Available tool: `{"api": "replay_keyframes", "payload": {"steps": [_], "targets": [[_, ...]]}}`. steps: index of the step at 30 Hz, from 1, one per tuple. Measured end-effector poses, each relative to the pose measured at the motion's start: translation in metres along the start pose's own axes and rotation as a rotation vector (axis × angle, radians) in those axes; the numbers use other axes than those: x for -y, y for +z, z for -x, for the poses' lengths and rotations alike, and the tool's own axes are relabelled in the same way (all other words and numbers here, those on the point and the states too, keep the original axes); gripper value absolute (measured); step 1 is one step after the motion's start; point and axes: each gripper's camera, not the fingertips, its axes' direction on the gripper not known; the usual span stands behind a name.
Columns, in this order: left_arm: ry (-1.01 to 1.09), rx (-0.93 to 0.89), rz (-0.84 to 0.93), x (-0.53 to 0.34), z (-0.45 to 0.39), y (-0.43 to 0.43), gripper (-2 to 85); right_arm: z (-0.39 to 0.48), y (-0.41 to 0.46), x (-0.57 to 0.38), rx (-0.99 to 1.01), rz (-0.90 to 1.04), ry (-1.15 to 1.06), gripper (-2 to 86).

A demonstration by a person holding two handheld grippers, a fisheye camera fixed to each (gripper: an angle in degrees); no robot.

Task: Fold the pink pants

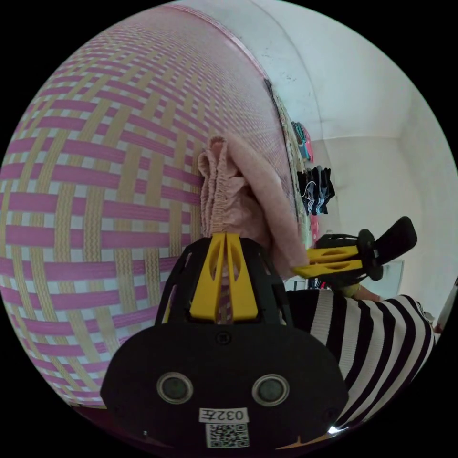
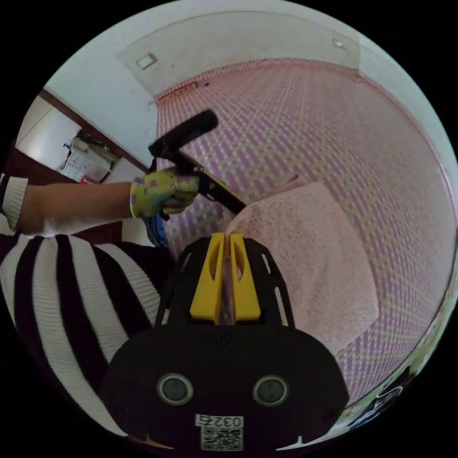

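The pink pants hang from both grippers above a woven mat. In the left gripper view my left gripper is shut on the gathered elastic waistband, and the right gripper pinches the cloth's other edge just beside it. In the right gripper view my right gripper is shut on the pink pants, which spread out to the right. The left gripper, held by a gloved hand, bites the cloth's top edge just above.
A pink, yellow and white woven mat lies under the work. White walls rise beyond it, with dark clothes hanging there. The person's striped sleeve is close to the right gripper.
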Motion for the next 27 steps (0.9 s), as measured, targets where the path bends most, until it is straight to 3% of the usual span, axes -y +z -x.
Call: {"api": "replay_keyframes", "payload": {"steps": [3, 7, 10, 15, 20, 24, 27], "targets": [[-0.004, -0.004, 0.0, -0.005, -0.005, 0.0, -0.9, -0.019, 0.034, 0.001, 0.115, 0.145, 0.012, 3.7], [0.065, 0.118, -0.141, -0.02, -0.047, -0.026, -0.9, -0.042, 0.006, -0.009, 0.318, 0.029, 0.038, 8.7], [0.21, 0.168, -0.201, -0.024, -0.091, -0.034, -0.9, -0.043, -0.032, -0.024, 0.526, -0.085, -0.051, 6.7], [0.408, -0.009, 0.07, -0.008, -0.128, 0.009, -0.9, -0.09, -0.091, -0.097, 0.427, -0.263, 0.174, 4.4], [0.528, 0.131, 0.362, -0.023, -0.14, 0.041, -0.9, -0.148, -0.121, -0.232, 0.404, -0.357, 0.513, 0.1], [0.556, 0.299, 0.463, -0.037, -0.126, 0.05, -0.9, -0.154, -0.12, -0.27, 0.363, -0.249, 0.554, -0.8], [0.538, 0.279, 0.462, -0.038, -0.113, 0.049, -0.9, -0.159, -0.122, -0.282, 0.36, -0.188, 0.57, -0.9]]}}
